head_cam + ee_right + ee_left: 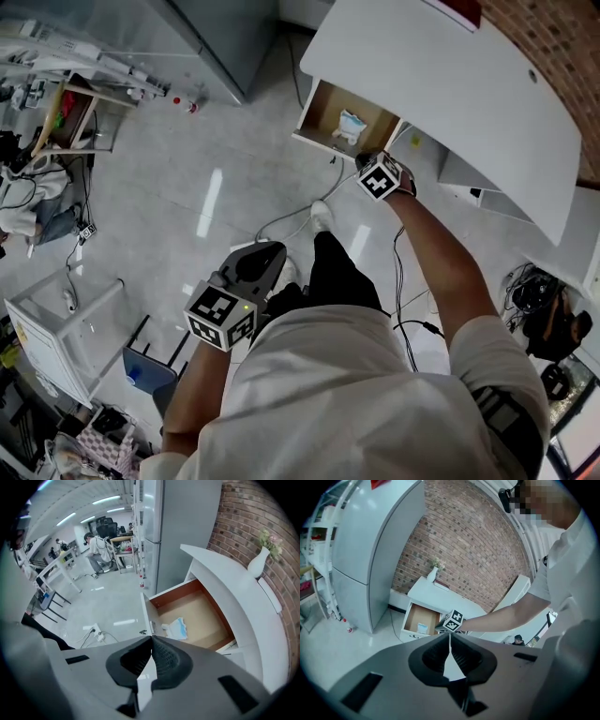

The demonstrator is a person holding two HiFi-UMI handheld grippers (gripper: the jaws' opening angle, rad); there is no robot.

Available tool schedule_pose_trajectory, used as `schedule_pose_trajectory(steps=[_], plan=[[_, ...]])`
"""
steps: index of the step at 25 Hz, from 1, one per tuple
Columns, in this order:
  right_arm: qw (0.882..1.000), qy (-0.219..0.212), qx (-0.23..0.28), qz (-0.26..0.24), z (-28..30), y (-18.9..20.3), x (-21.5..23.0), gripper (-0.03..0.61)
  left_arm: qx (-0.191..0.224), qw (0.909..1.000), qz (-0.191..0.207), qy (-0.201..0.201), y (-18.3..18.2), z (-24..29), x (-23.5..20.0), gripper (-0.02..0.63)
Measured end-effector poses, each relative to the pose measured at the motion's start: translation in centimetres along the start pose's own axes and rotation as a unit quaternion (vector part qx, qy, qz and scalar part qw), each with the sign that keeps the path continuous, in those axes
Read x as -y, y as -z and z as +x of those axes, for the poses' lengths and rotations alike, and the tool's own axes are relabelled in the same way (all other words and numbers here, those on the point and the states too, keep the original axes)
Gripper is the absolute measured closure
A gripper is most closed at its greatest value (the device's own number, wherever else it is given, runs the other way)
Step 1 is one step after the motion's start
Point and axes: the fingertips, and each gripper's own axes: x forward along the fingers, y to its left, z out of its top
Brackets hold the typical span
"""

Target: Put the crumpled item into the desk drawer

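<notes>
A: Where is the crumpled item [352,125]?

B: It lies inside the open drawer [316,105], on the brown bottom, close to the drawer's front panel. It is a white and pale blue wad. Nothing touches it.

A: And the drawer itself?

B: It is pulled out from the white desk [450,84], which stands against a brick wall [468,541]. A white vase [260,562] with small flowers stands on the desk top near the wall edge.

A: What is the right gripper [364,161] doing?

B: It hangs just outside the drawer's front panel, at the end of an outstretched bare arm, and points down toward the drawer. In its own view the two dark jaws meet at the tips with nothing between them. The item shows beyond them, apart from the tips.

A: And the left gripper [268,253]?

B: It is held low beside the person's body, well away from the desk and over the grey floor [206,169]. Its jaws are also pressed together at the tips and hold nothing. Its view looks across toward the desk, where the other gripper's marker cube shows in front of the drawer.

A: Anything else nearby?

B: A tall grey cabinet [370,550] stands beside the desk, and a white cable [286,220] runs over the floor below the drawer's front, near the person's white shoe [321,214].
</notes>
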Motion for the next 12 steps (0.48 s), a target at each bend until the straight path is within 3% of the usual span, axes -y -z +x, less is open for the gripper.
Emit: schedule_pose_trajectory(steps=[12], plan=[[0.998,-0.011,0.057,0.037,-13.9,2.7,-15.2,0.549,0.025,0.9982,0.049,0.025,5.2,-8.5,4.7,0.583]])
